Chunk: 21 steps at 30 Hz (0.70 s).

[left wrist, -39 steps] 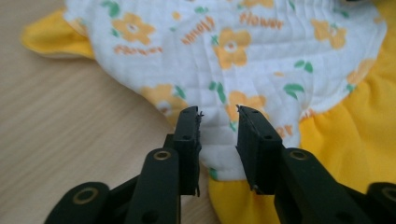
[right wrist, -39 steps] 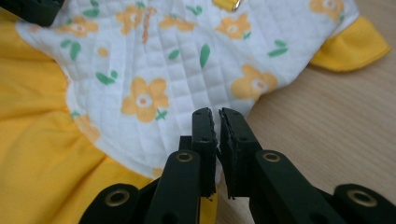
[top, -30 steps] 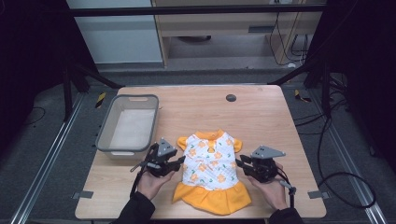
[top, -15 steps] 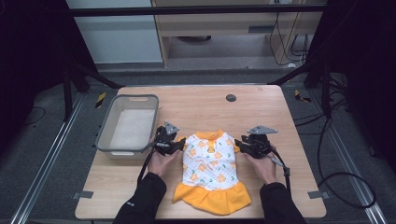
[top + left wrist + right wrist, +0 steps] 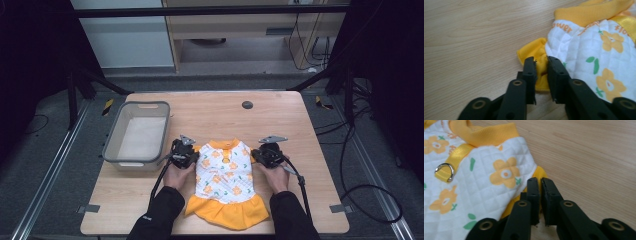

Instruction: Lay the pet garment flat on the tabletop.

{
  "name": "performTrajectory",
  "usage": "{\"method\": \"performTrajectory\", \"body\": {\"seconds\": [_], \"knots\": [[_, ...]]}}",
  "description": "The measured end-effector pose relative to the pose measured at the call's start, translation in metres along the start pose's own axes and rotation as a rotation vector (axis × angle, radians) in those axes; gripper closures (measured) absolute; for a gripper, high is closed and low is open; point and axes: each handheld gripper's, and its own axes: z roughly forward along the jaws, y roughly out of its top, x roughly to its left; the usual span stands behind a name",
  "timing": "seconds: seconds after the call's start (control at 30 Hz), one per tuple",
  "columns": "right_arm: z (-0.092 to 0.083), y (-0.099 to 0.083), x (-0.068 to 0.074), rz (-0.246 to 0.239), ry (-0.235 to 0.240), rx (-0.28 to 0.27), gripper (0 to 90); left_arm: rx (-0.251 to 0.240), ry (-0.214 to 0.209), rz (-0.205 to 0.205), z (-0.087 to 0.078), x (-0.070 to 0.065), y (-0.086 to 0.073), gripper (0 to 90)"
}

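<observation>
High view: both grippers' jaws are pinching the dress (image 5: 223,175) sleeves; bin (image 5: 137,134) sitting at ten o'clock on the desk (image 5: 290,125).

Dress (image 5: 599,57) runs off the right edge in the left gripper view, off the left edge in the right gripper view. Printed lettering (image 5: 562,26) near the collar is partly cut, unreadable. Sleeve (image 5: 539,176) mostly hidden behind the jaws. Forearms (image 5: 155,215) cut by the near edge.

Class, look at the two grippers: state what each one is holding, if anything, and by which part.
Both hold the small floral dress: the left gripper pinches its yellow sleeve edge, the right gripper the opposite yellow sleeve edge.
</observation>
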Motion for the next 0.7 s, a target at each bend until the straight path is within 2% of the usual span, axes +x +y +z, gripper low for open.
{"method": "performTrajectory", "body": {"seconds": [0.07, 0.13, 0.17, 0.2, 0.23, 0.27, 0.3, 0.37, 0.4, 0.43, 0.47, 0.5, 0.53, 0.63, 0.7], "knots": [[-0.001, 0.0, 0.003, -0.016, -0.006, 0.001, 88.1, 0.0, 0.009, 0.012, 0.0, -0.002, 0.0, 84.6], [-0.002, 0.0, 0.004, -0.031, -0.015, -0.003, 88.3, -0.005, 0.011, 0.016, -0.001, -0.003, 0.0, 85.3], [-0.006, 0.003, 0.005, -0.04, -0.022, -0.042, 88.4, -0.022, 0.009, 0.011, -0.004, -0.002, 0.001, 86.3], [-0.006, 0.003, 0.005, -0.04, -0.022, -0.042, 88.4, -0.051, 0.007, 0.002, -0.007, 0.0, 0.003, 86.3], [-0.01, 0.005, 0.004, -0.036, -0.021, -0.07, 88.5, -0.091, 0.0, -0.015, -0.012, 0.003, 0.007, 86.4], [-0.016, 0.013, 0.001, -0.044, -0.033, -0.12, 88.4, -0.103, -0.004, -0.03, -0.014, 0.004, 0.01, 86.5], [-0.016, 0.013, 0.001, -0.044, -0.033, -0.12, 88.4, -0.111, 0.007, -0.02, -0.017, 0.006, 0.015, 86.5], [-0.018, 0.022, -0.001, -0.046, -0.052, -0.164, 88.4, -0.128, 0.039, 0.001, -0.02, 0.008, 0.027, 86.5], [-0.017, 0.031, -0.002, -0.038, -0.08, -0.198, 88.1, -0.14, 0.057, 0.005, -0.019, 0.009, 0.039, 86.4], [-0.015, 0.034, -0.003, -0.038, -0.104, -0.211, 87.9, -0.141, 0.06, -0.002, -0.017, 0.011, 0.044, 86.1], [-0.013, 0.038, -0.004, -0.032, -0.131, -0.219, 87.4, -0.14, 0.061, -0.015, -0.014, 0.012, 0.049, 85.7], [-0.013, 0.038, -0.004, -0.032, -0.131, -0.219, 87.4, -0.14, 0.061, -0.015, -0.014, 0.012, 0.049, 84.6], [-0.01, 0.041, -0.005, -0.025, -0.154, -0.222, 86.2, -0.138, 0.07, -0.027, -0.012, 0.014, 0.054, 84.6], [-0.004, 0.048, -0.009, -0.035, -0.208, -0.201, 75.4, -0.146, 0.077, -0.053, -0.013, 0.018, 0.06, 63.6], [-0.008, 0.052, -0.009, -0.044, -0.213, -0.2, 70.3, -0.159, 0.062, -0.051, -0.021, 0.019, 0.06, 57.9]]}}
